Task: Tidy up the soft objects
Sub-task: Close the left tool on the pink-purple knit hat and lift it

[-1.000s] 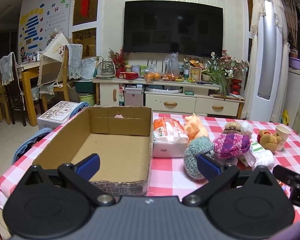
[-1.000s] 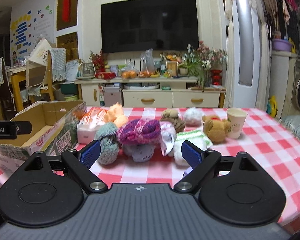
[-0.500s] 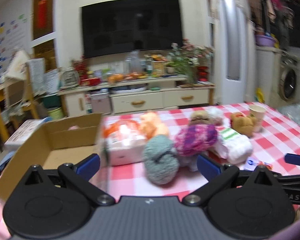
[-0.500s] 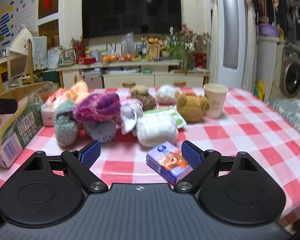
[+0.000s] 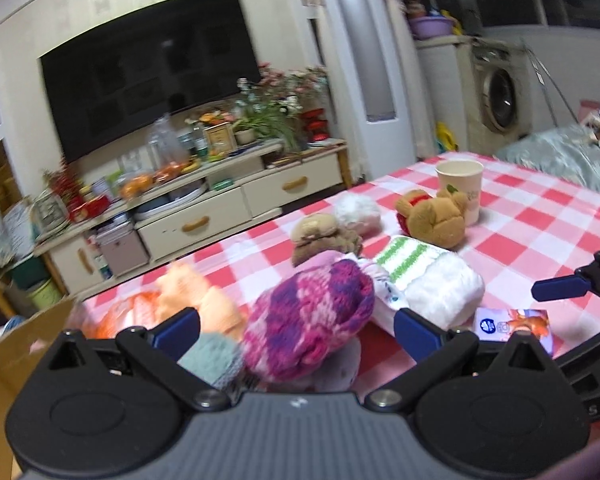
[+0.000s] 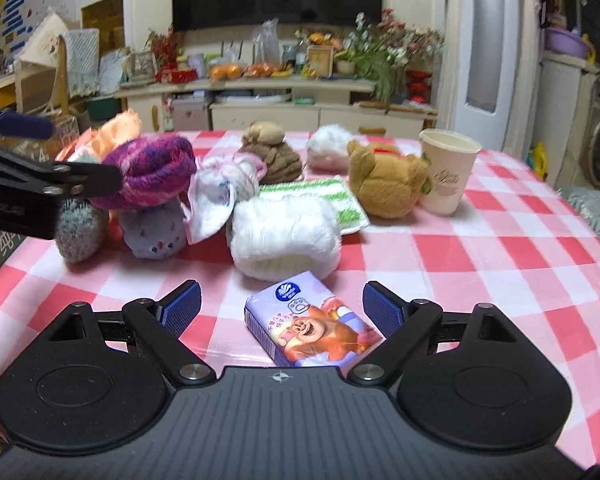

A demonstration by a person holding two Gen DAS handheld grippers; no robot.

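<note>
Soft things lie in a cluster on the red-checked tablecloth [image 6: 500,248]. A purple-pink knitted hat [image 5: 308,320] sits between the open fingers of my left gripper [image 5: 296,332], not clamped; it also shows in the right wrist view [image 6: 152,172]. A grey-green knitted ball [image 5: 212,360] lies by its left finger. A white fluffy roll [image 6: 286,236], a green-striped cloth [image 6: 324,200] and a brown plush bear [image 6: 384,184] lie beyond. My right gripper [image 6: 282,306] is open around a purple tissue pack [image 6: 312,320] on the table.
A paper cup [image 6: 448,176] stands right of the bear. A brown plush [image 6: 272,152], a white fluffy ball [image 6: 328,152] and an orange plush [image 5: 196,300] lie further back. A cardboard box corner [image 5: 16,344] shows at far left. A TV cabinet [image 6: 284,100] stands behind the table.
Both grippers swung right, away from the box. My left gripper closed in on the purple-pink hat. My right gripper dropped toward the tissue pack, which now lies between its fingers.
</note>
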